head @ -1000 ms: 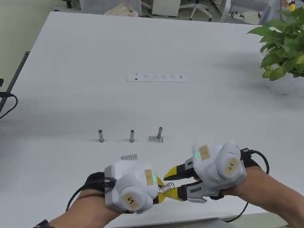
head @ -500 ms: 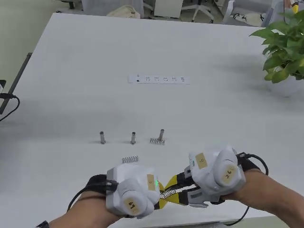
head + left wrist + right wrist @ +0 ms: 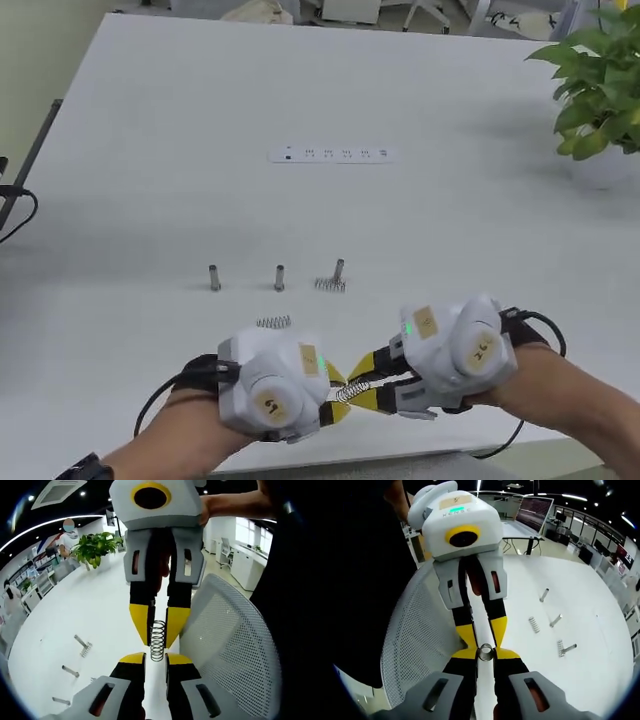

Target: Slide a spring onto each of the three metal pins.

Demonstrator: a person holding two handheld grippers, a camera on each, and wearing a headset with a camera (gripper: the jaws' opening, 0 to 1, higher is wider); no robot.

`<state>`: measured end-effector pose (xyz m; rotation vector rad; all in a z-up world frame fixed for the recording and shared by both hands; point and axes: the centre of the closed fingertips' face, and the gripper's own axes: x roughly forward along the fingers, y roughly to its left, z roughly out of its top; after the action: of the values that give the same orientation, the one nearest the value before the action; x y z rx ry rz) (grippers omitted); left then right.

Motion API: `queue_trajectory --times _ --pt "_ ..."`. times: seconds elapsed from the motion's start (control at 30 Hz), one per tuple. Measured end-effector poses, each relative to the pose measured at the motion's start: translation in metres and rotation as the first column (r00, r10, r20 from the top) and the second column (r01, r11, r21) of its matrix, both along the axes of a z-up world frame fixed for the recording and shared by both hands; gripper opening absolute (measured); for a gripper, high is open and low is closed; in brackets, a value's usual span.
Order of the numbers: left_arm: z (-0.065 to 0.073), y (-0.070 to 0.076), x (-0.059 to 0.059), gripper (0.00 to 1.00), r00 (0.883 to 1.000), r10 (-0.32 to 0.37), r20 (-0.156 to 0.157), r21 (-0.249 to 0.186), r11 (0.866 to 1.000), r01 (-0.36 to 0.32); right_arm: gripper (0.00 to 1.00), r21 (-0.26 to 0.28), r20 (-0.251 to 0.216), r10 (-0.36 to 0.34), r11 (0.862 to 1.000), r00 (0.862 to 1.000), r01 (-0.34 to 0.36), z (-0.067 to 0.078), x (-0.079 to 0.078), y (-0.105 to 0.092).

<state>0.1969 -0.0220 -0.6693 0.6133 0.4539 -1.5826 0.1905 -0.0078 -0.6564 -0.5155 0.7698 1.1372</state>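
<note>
— Which one have you got?

— One spring (image 3: 158, 639), held in the air close to the front edge of the table (image 3: 120, 200), between my two claws. My right claw (image 3: 486, 656) is pinched narrow on it, with a yellow tip on either side of the coils.

— And the left?

— My left claw (image 3: 156, 660) is narrow too, and faces the right one tip to tip. The spring's end sits in its gap, but I can't tell whether it grips.

— The pins?

— They stand upright in a row farther out on the table: left pin (image 3: 214, 278), middle pin (image 3: 279, 278), right pin (image 3: 338, 270). The left and middle ones are bare. A second spring (image 3: 330, 285) lies on its side at the foot of the right pin. A third spring (image 3: 272, 321) lies flat nearer me, in front of the middle pin and apart from it.
</note>
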Motion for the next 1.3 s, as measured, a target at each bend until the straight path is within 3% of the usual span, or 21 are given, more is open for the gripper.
queue_trajectory --times 0.03,0.2,0.37,0.57,0.7,0.83,1.1,1.13,1.2,1.23,1.27,1.3 --pt "0.001 0.001 0.000 0.08 1.000 0.006 -0.022 -0.006 1.000 -0.006 0.09 0.002 -0.001 -0.005 1.000 1.000 0.005 -0.001 0.000 -0.001" --pt "0.003 0.008 0.013 0.10 0.998 0.057 -0.026 -0.016 0.998 -0.058 0.09 -0.002 -0.006 -0.024 1.000 1.000 0.024 -0.004 0.002 -0.008" --pt "0.007 0.016 0.028 0.13 0.985 0.152 -0.082 -0.045 0.987 -0.156 0.09 -0.006 0.000 -0.046 0.999 0.999 0.046 -0.004 0.009 -0.013" --pt "0.003 0.031 0.043 0.18 0.975 0.209 -0.080 -0.037 0.976 -0.213 0.09 -0.010 -0.001 -0.073 0.997 0.997 0.073 -0.006 0.017 -0.021" --pt "0.003 0.043 0.054 0.21 0.961 0.265 -0.082 -0.040 0.962 -0.268 0.09 -0.018 -0.008 -0.087 0.996 0.996 0.087 -0.008 0.021 -0.026" --pt "0.001 0.058 0.067 0.25 0.940 0.331 -0.084 -0.039 0.941 -0.335 0.09 -0.021 -0.008 -0.101 0.995 0.995 0.100 -0.007 0.027 -0.030" --pt "-0.003 0.092 0.089 0.32 0.885 0.456 -0.098 -0.038 0.887 -0.461 0.09 -0.038 -0.007 -0.104 0.994 0.995 0.104 -0.007 0.040 -0.038" --pt "-0.003 0.098 0.093 0.33 0.870 0.484 -0.096 -0.041 0.871 -0.489 0.09 -0.038 -0.006 -0.107 0.994 0.994 0.107 -0.007 0.043 -0.038" --pt "-0.002 0.105 0.096 0.34 0.858 0.504 -0.103 -0.043 0.859 -0.510 0.09 -0.036 -0.004 -0.112 0.993 0.994 0.112 -0.006 0.048 -0.039" --pt "-0.001 0.111 0.100 0.35 0.842 0.531 -0.101 -0.045 0.843 -0.537 0.09 -0.037 -0.001 -0.112 0.993 0.994 0.112 -0.005 0.050 -0.039" --pt "-0.001 0.115 0.101 0.35 0.837 0.538 -0.102 -0.044 0.838 -0.544 0.09 -0.037 0.001 -0.111 0.993 0.994 0.111 -0.004 0.053 -0.039" --pt "0.000 0.121 0.104 0.36 0.824 0.557 -0.103 -0.046 0.825 -0.563 0.09 -0.037 0.005 -0.110 0.993 0.994 0.111 -0.002 0.056 -0.039"
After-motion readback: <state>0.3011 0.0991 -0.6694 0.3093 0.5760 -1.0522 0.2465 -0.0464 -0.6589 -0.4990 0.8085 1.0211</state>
